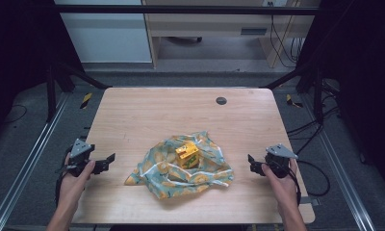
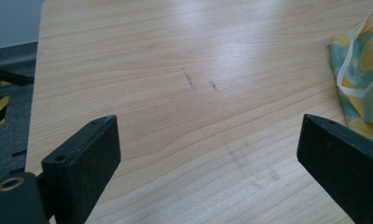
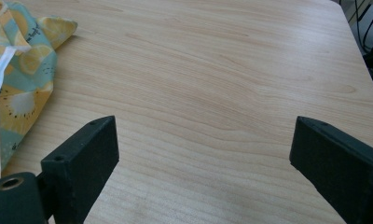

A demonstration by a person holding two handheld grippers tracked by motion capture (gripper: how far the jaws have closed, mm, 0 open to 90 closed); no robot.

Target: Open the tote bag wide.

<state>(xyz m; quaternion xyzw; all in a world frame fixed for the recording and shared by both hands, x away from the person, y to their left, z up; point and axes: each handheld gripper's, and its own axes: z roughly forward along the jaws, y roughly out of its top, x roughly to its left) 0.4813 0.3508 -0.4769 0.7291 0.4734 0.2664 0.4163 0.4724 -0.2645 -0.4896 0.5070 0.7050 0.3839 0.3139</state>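
Observation:
A crumpled cloth (image 1: 181,166) printed with yellow citrus slices on teal lies in the middle of the wooden table (image 1: 147,113). A small yellow box (image 1: 187,154) rests on top of it. My left gripper (image 1: 109,161) is at the table's left edge, open and empty, well left of the cloth. At the right edge my right gripper (image 1: 250,161) stands open and empty too. In the left gripper view (image 2: 208,154) the cloth's edge (image 2: 359,70) lies at the far right. In the right gripper view (image 3: 203,154) the cloth (image 3: 21,79) lies at the left.
A dark round grommet (image 1: 221,100) sits near the table's far edge. Metal frame rails (image 1: 32,159) run along both sides below the table. Cables (image 1: 311,130) hang at the right. Bare wood surrounds the cloth.

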